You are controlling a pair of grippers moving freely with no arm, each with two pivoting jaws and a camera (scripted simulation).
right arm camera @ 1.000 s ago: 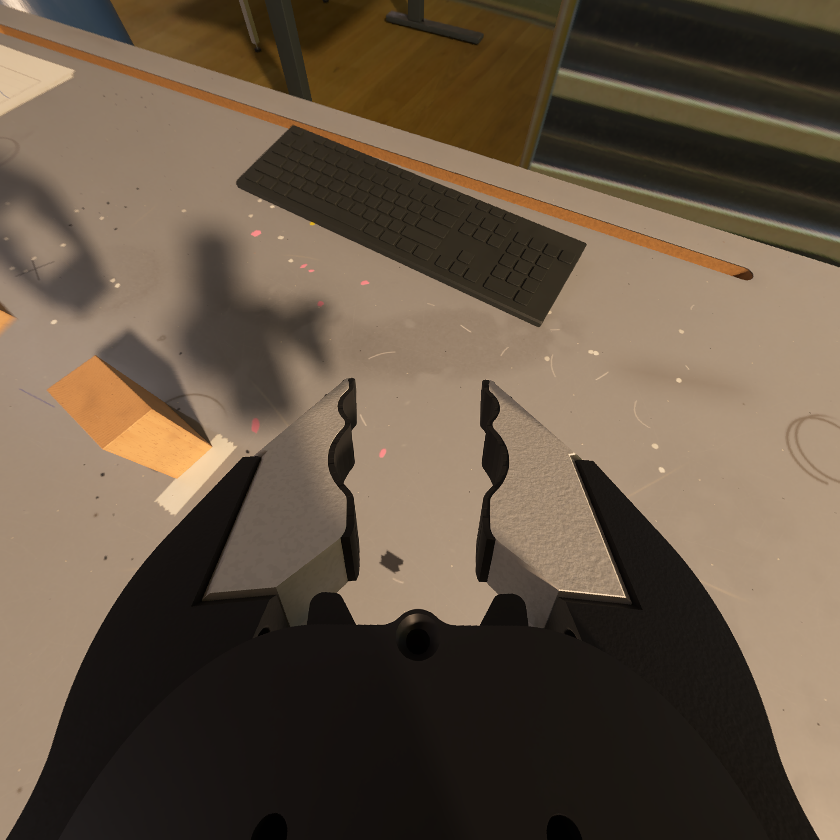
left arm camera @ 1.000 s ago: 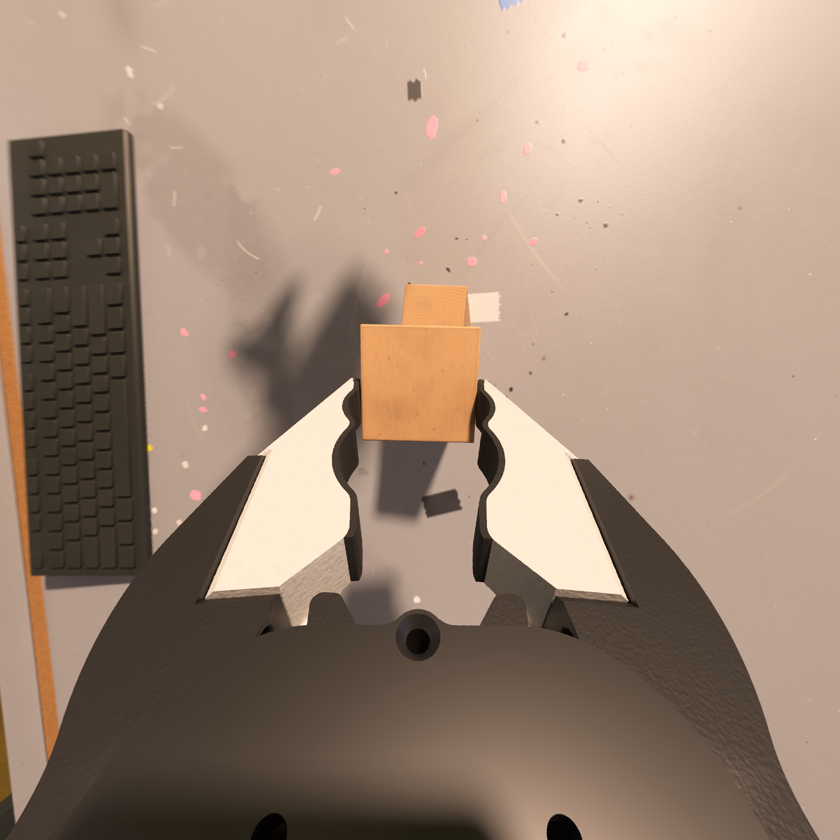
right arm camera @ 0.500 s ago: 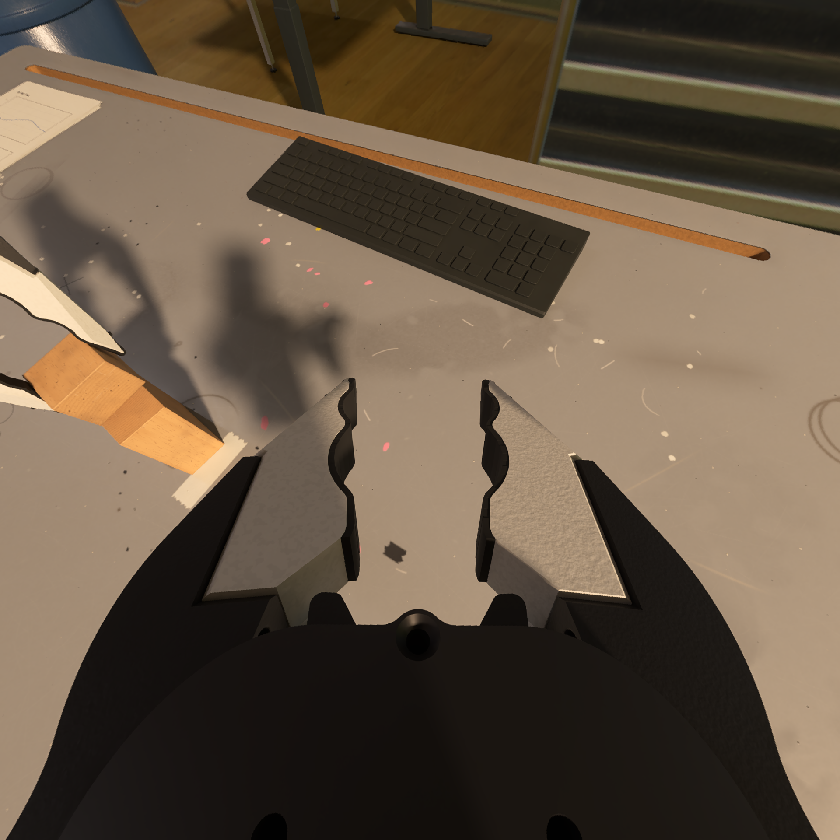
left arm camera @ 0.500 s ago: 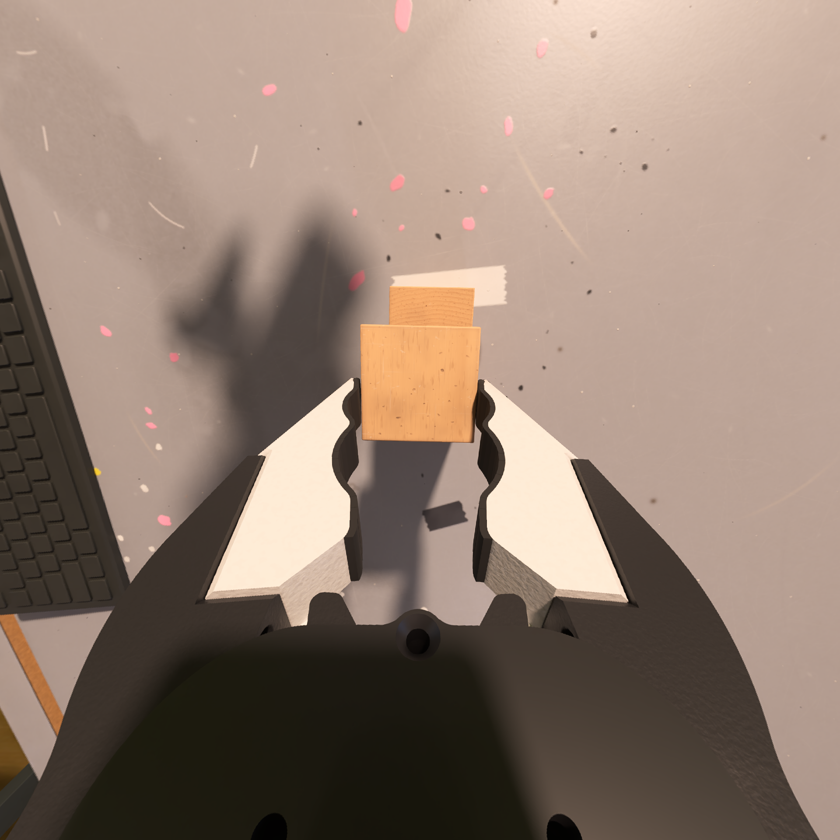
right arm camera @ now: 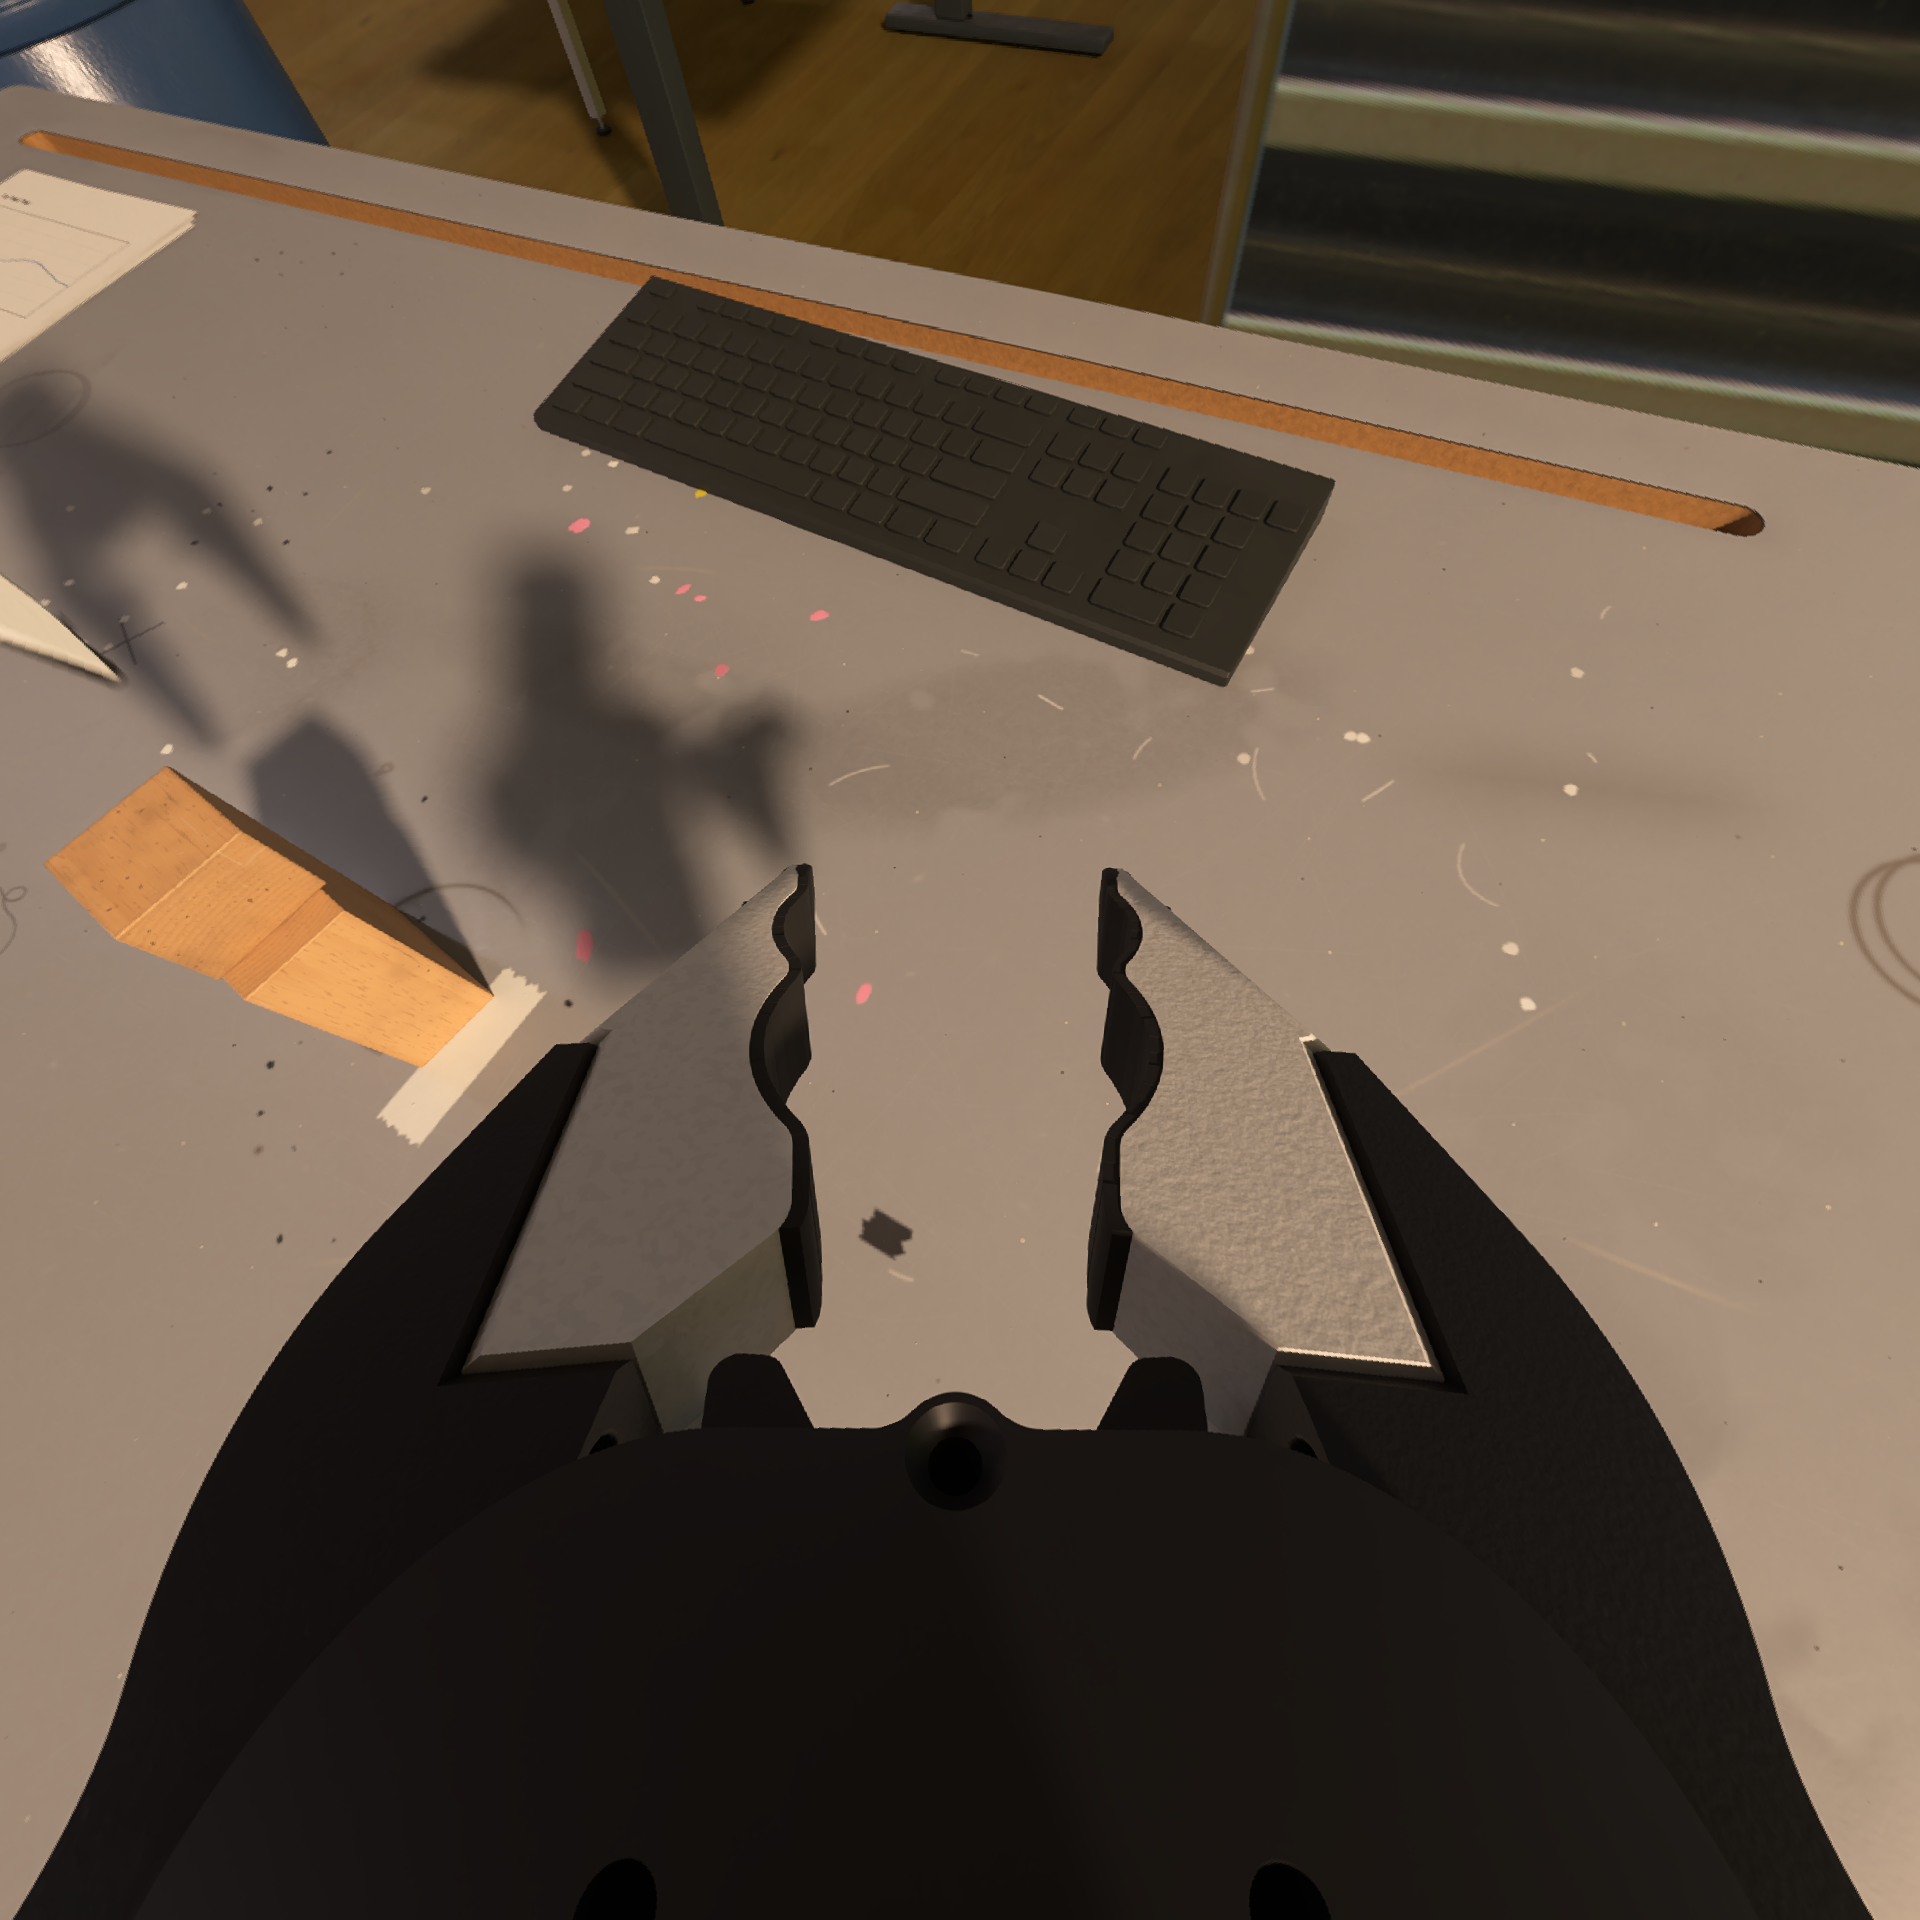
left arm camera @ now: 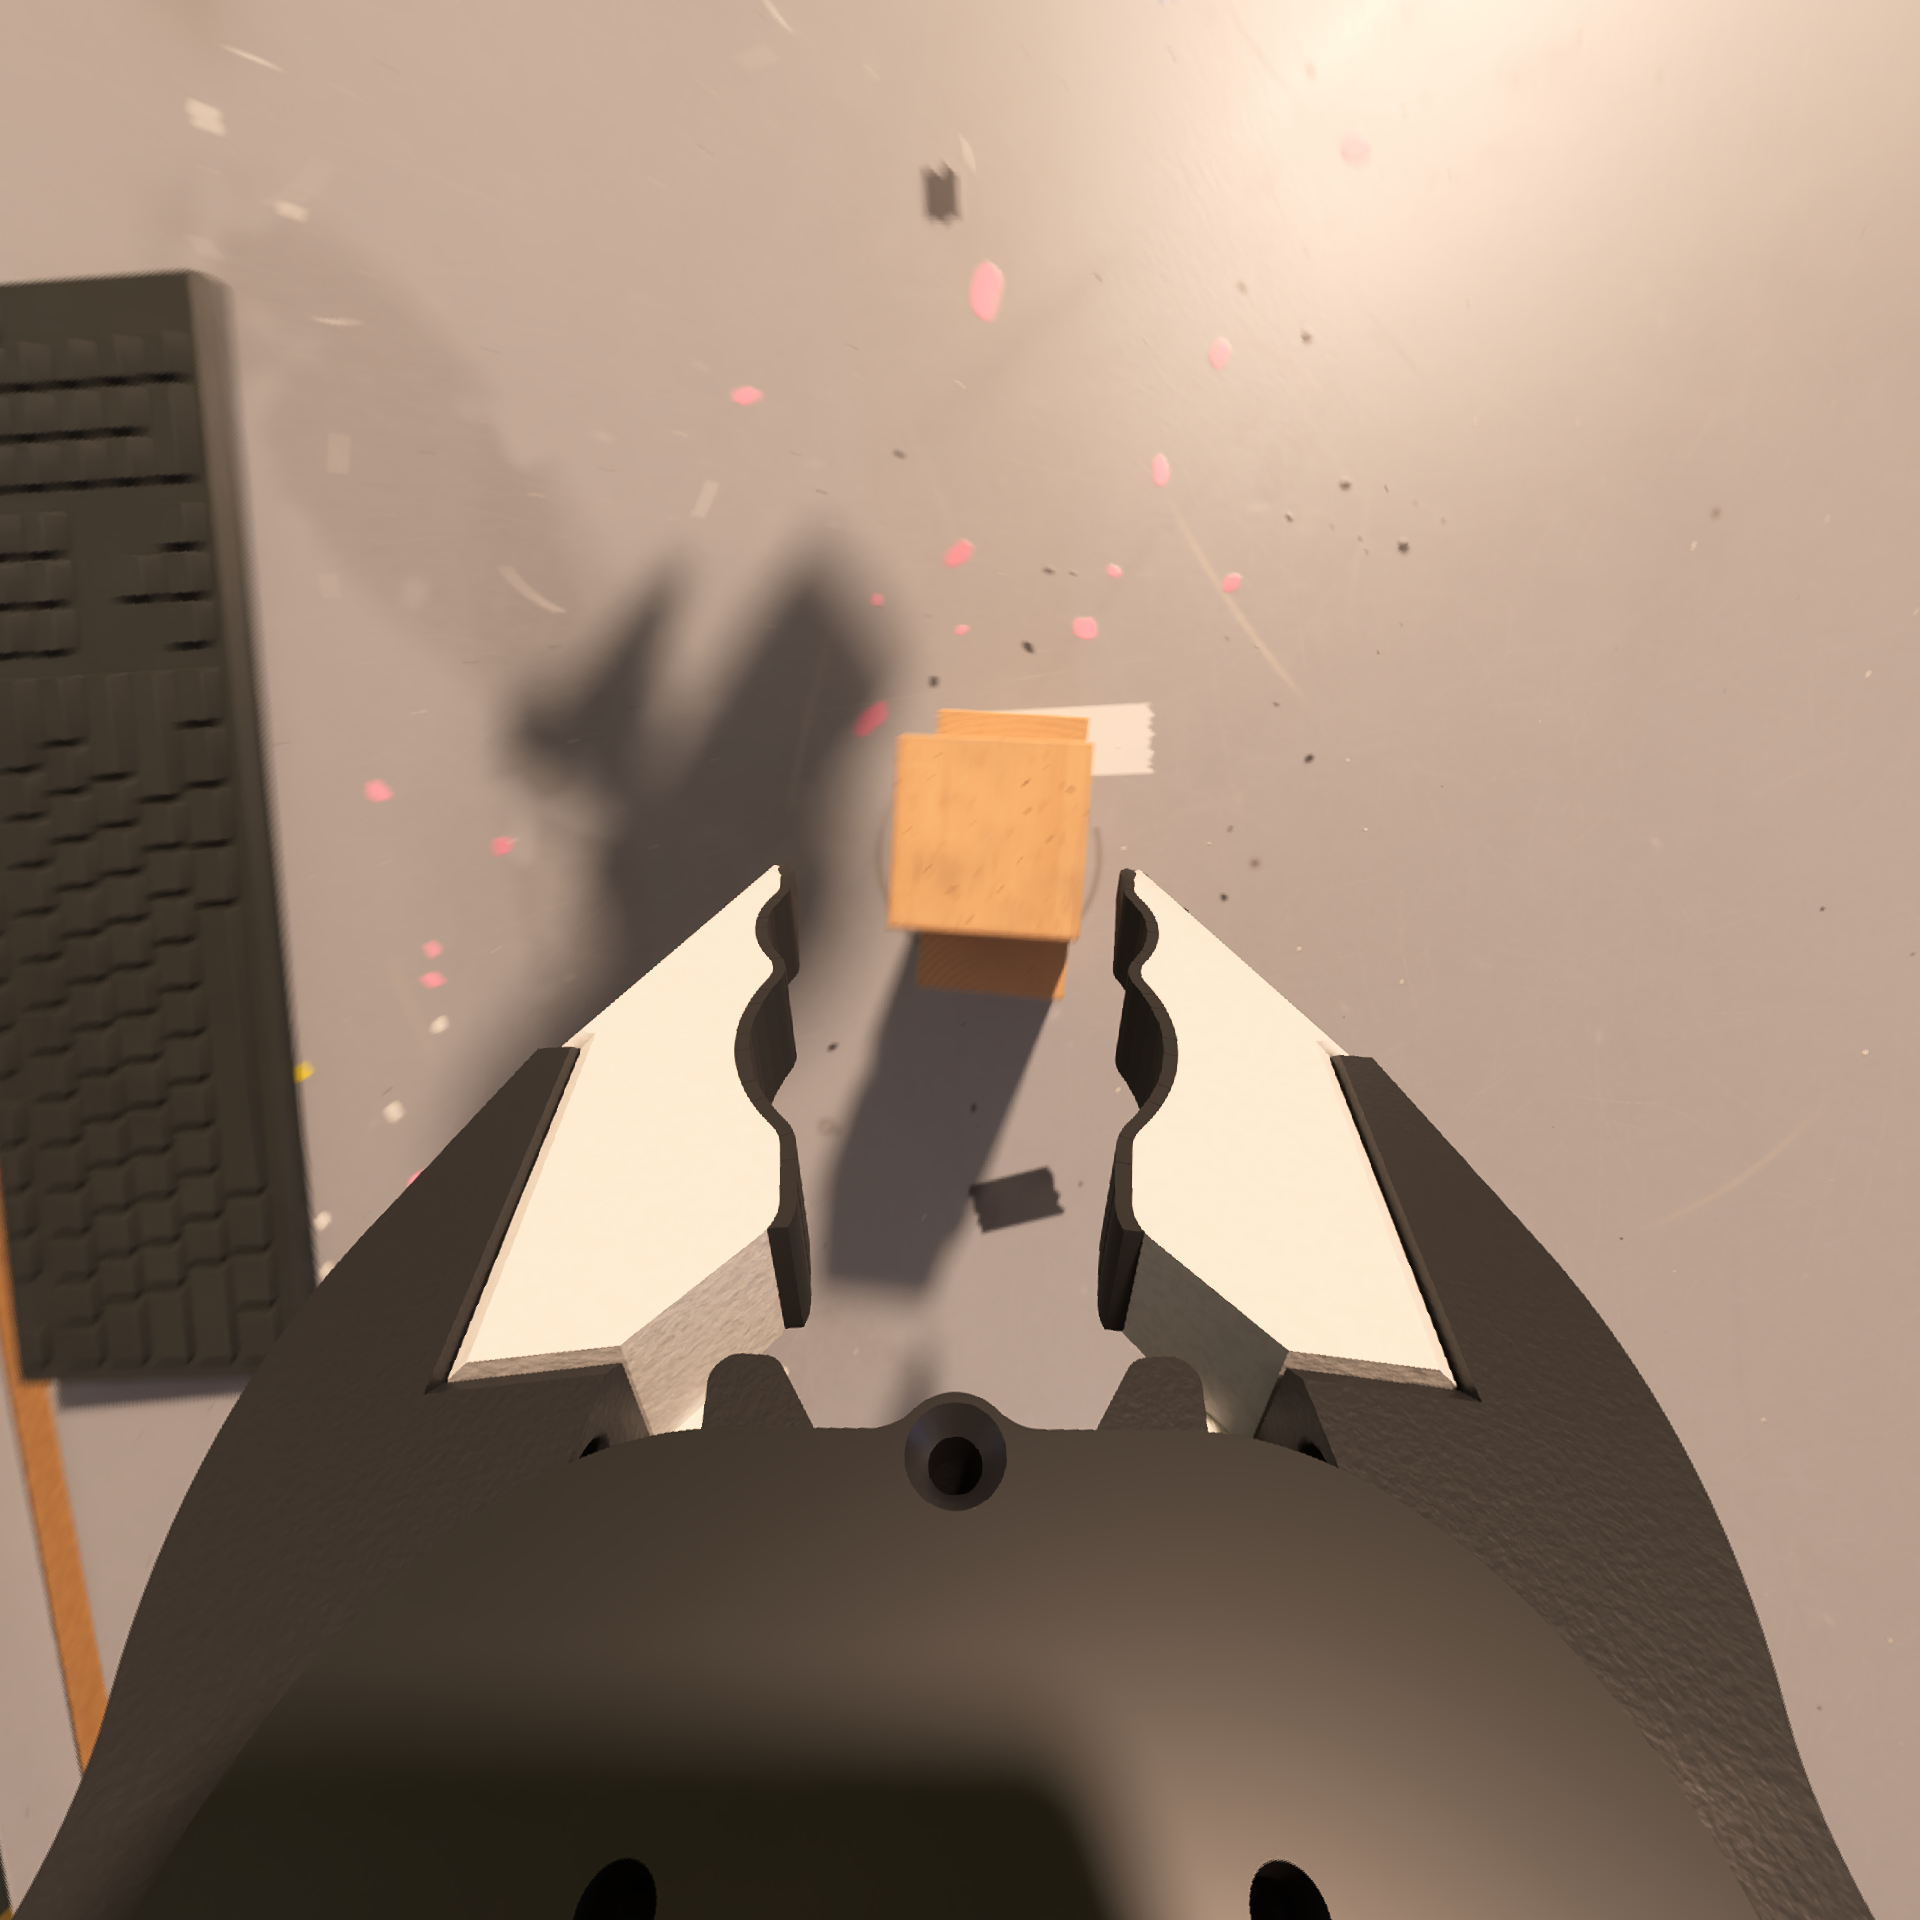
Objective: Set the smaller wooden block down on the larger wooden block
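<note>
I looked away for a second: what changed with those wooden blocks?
The left gripper opened its jaws, let go of the smaller wooden block and drew back; it now rests on the larger wooden block. The right gripper stayed open, the keyboard unmoved.

The upper block (left arm camera: 989, 836) covers nearly all of the block beneath (left arm camera: 992, 966), the keyboard (left arm camera: 125, 821) is blurred and cut off at the left edge, and only a pale fingertip of the left gripper (right arm camera: 52, 639) shows in the right wrist view.
</note>
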